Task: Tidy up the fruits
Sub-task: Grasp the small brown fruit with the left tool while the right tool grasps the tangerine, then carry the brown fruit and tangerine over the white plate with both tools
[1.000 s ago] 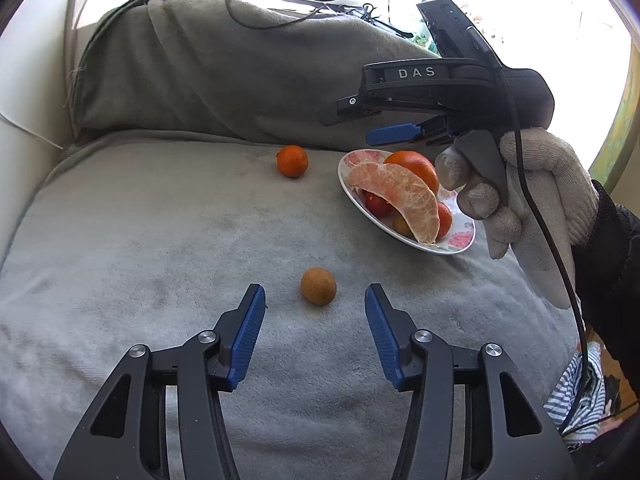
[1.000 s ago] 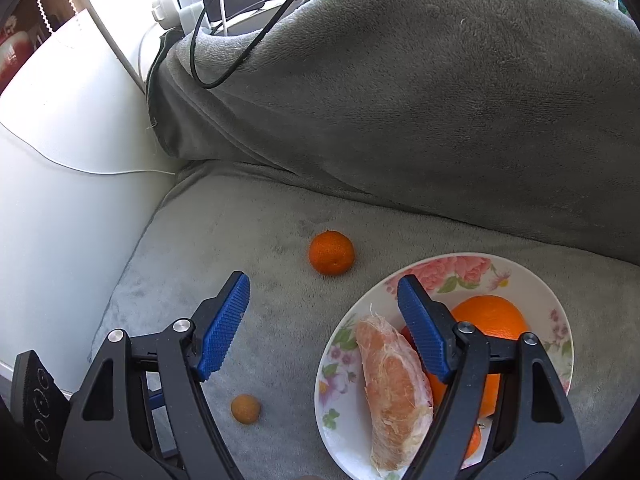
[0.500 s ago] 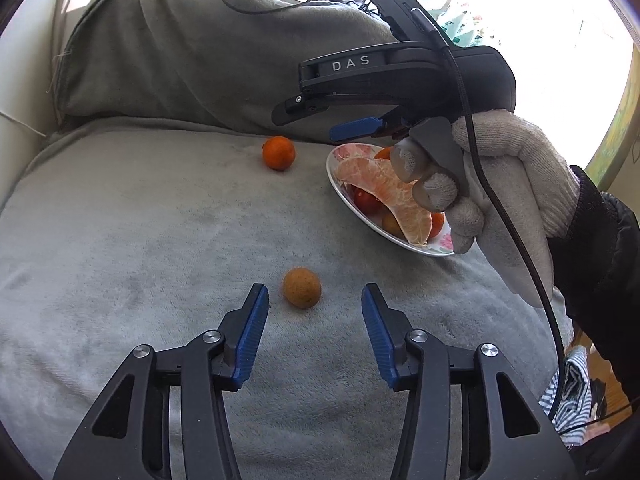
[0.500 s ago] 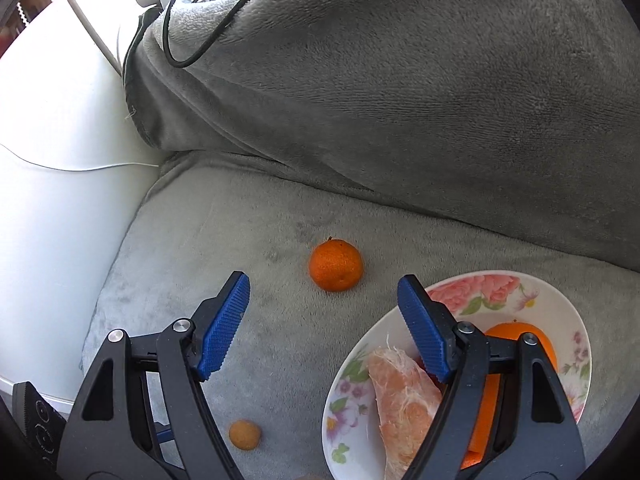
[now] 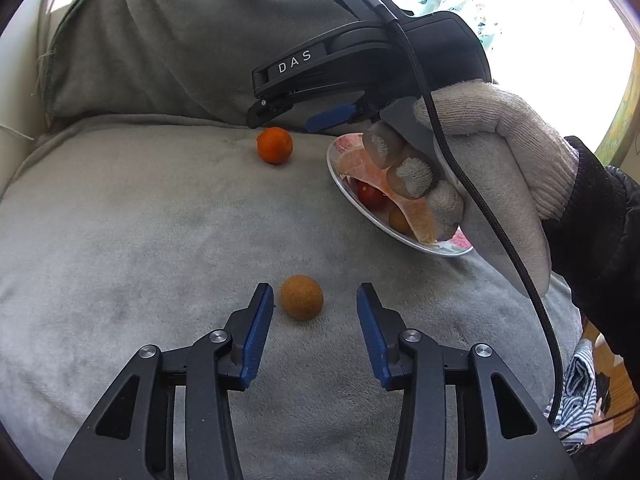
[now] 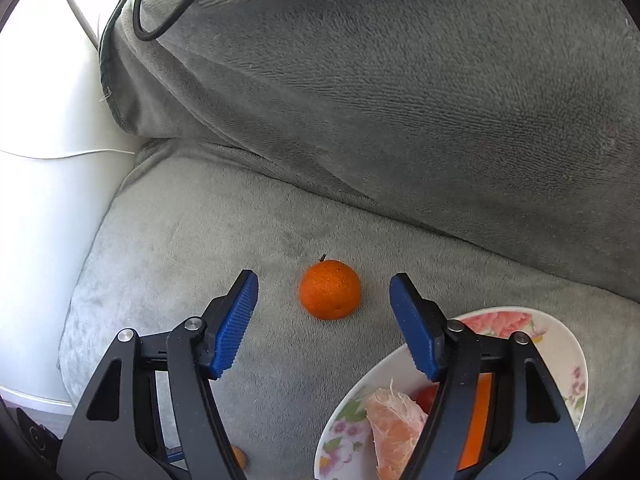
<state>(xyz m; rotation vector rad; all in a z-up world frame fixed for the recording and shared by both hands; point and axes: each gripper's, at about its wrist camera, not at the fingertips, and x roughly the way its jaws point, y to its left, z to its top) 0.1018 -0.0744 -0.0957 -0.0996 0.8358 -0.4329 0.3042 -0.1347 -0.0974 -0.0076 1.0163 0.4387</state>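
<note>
plate: a floral plate [image 6: 560, 344] sits on the grey blanket [image 5: 120, 240] toward its right side, close under the raised back cushion [image 6: 400, 100].
in the plate: a peeled citrus segment [image 5: 360, 168] lies across it, with a red fruit [image 5: 370, 196] and a small brown fruit [image 5: 398, 219] tucked beneath; from my right wrist view an orange [image 6: 476, 420] shows behind my finger.
loose mandarin: an orange mandarin [image 6: 330, 295] rests on the blanket just left of the plate, not touching it, near the fold where the seat meets the back cushion.
loose brown fruit: a small round brown fruit [image 5: 301, 297] lies nearer the front edge of the blanket, well apart from the plate.
my left fingers: my left gripper [image 5: 316, 306] has its fingers apart and has just been closing; the brown fruit sits between the tips, nearer the left pad, with neither pad pressing it.
my right fingers: my right gripper [image 6: 324, 300], held in a gloved hand [image 5: 492, 152], has fingers apart and has just been narrowing; the mandarin lies between the tips, untouched.
</note>
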